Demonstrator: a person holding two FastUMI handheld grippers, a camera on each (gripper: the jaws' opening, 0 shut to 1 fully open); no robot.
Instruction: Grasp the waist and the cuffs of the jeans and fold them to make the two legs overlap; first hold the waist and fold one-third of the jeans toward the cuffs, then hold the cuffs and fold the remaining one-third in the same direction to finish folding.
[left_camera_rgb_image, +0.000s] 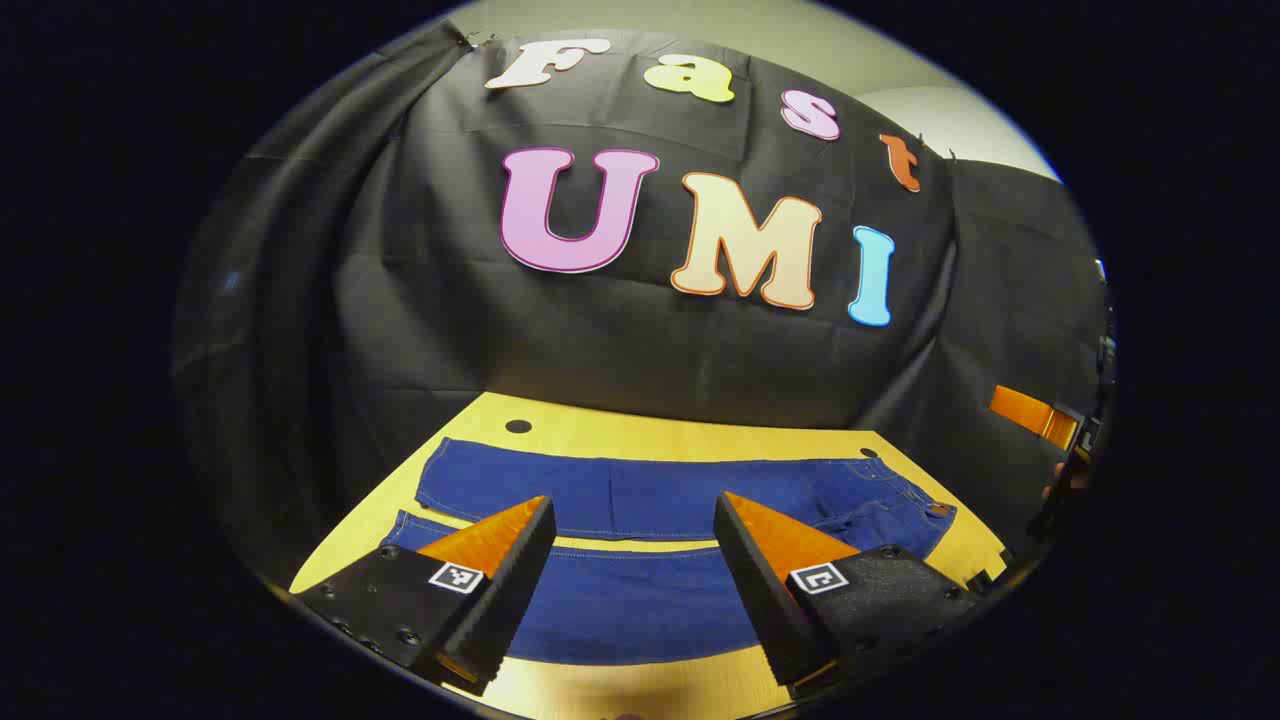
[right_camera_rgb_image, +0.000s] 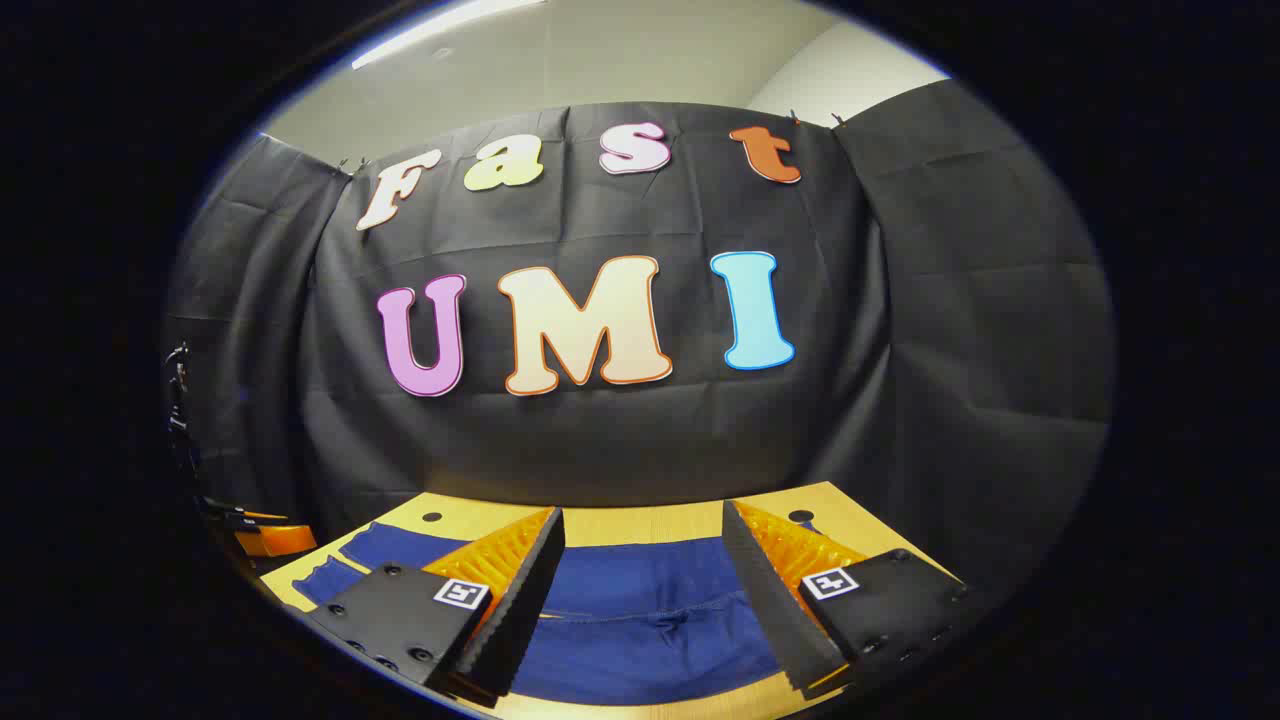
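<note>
Jeans (left_camera_rgb_image: 640, 500) lie flat on the tabletop (left_camera_rgb_image: 640, 425), unfolded, legs running side by side along its length. In my left gripper view the far leg is a clean dark-blue band w/ pale stitching along its edge; the near leg sits closer to the front edge, mostly covered by my own fingers, so I can't see its full outline. Cuffs end toward the left edge of the tabletop, waist toward the right, where I make out a curved pocket seam and a small tan patch; detail there is too small to read. A thin strip of bare wood shows between the two legs.

Right gripper view: jeans (right_camera_rgb_image: 640, 610) cut off at the bottom, waist/seat area between my fingers, fabric slightly puckered along a seam. Denim looks matte and evenly dyed.

Left gripper (left_camera_rgb_image: 635, 560) hangs over the near leg, fingers spread wide, nothing between them; wedge-shaped, ridged inner faces. Right gripper (right_camera_rgb_image: 640, 590) likewise spread apart over the denim, not pinching it. Can't tell whether either touches the cloth.

Tabletop is pale yellow wood, smooth, w/ a dark round hole near each far corner. At the right rim of the left gripper view, part of the other gripper and a bit of hand, blurry.
</note>
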